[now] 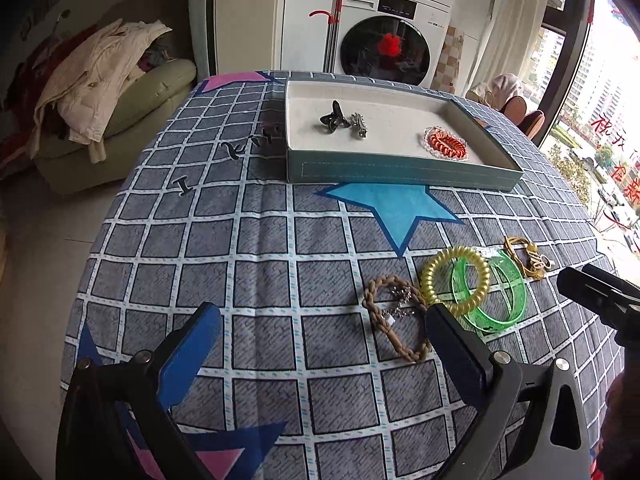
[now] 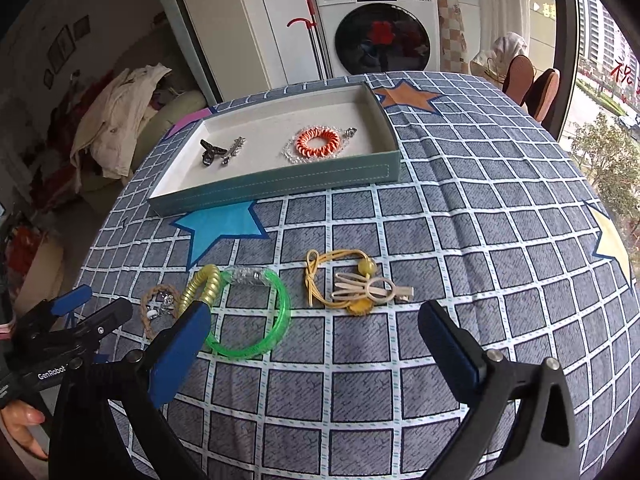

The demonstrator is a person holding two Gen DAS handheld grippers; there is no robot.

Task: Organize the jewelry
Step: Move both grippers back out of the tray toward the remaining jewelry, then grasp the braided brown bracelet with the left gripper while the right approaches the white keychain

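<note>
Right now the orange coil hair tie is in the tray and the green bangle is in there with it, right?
Not quite. The orange coil hair tie is in the tray, but the green bangle lies on the tablecloth outside it, as the right wrist view shows.

I'm working in a lived-in home. Behind the table stands a white front-loading washing machine (image 2: 376,28). A pale green sofa (image 1: 132,108) is heaped with cream clothes (image 1: 96,76).

Left gripper (image 1: 322,334): black frame, blue finger pads, silver screws, white "GenRobot" lettering.
Right gripper (image 2: 316,334): same black frame, blue pads.
Hand (image 2: 22,426): bare skin.
</note>
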